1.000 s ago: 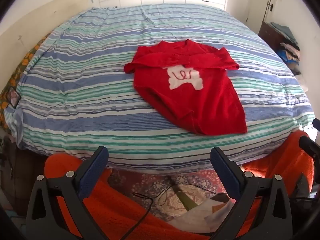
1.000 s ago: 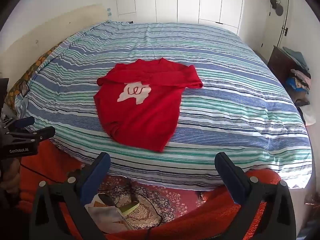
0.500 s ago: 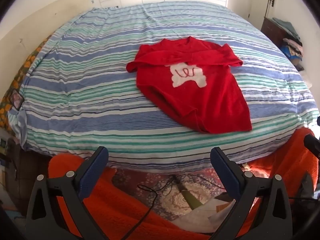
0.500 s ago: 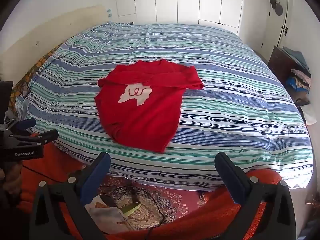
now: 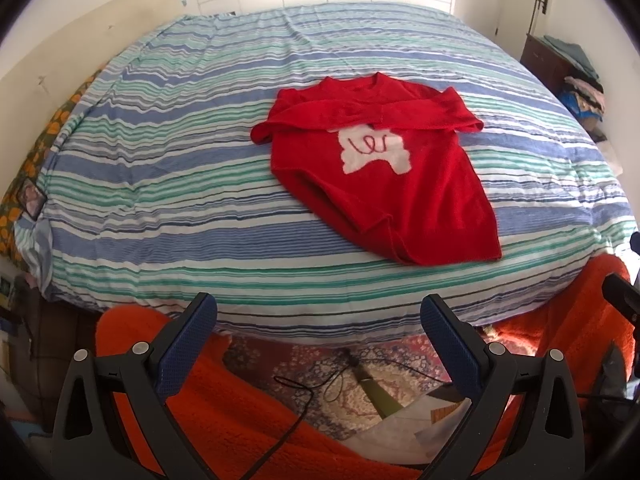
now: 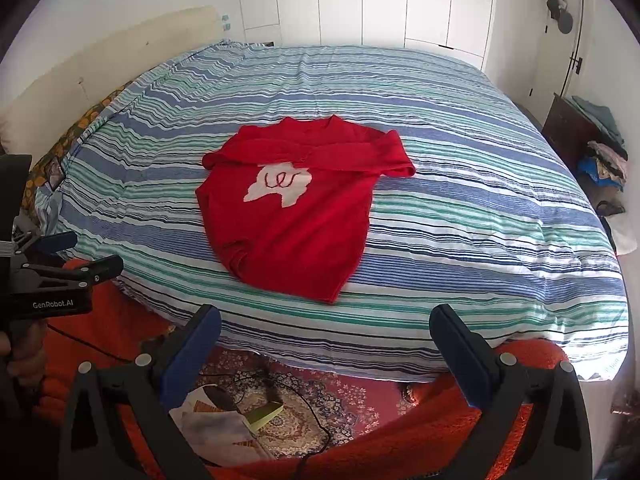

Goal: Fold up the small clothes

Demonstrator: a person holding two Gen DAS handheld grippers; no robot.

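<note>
A small red shirt (image 5: 384,172) with a white print lies on the striped bed (image 5: 168,168), its sleeves folded in across the chest and its hem toward me. It also shows in the right wrist view (image 6: 296,208). My left gripper (image 5: 318,322) is open and empty, held off the near edge of the bed, to the shirt's lower left. My right gripper (image 6: 326,332) is open and empty, also short of the bed edge, below the shirt's hem. The left gripper shows at the left edge of the right wrist view (image 6: 64,252).
An orange blanket (image 5: 224,420) and a patterned rug (image 6: 312,396) with a black cable and papers lie below the bed edge. A dark cabinet with piled clothes (image 6: 592,152) stands at the right wall. White closet doors (image 6: 400,0) are behind the bed.
Both grippers have moved a little nearer to the bed and the shirt looks slightly larger. The shirt has not moved. Both grippers stay open.
</note>
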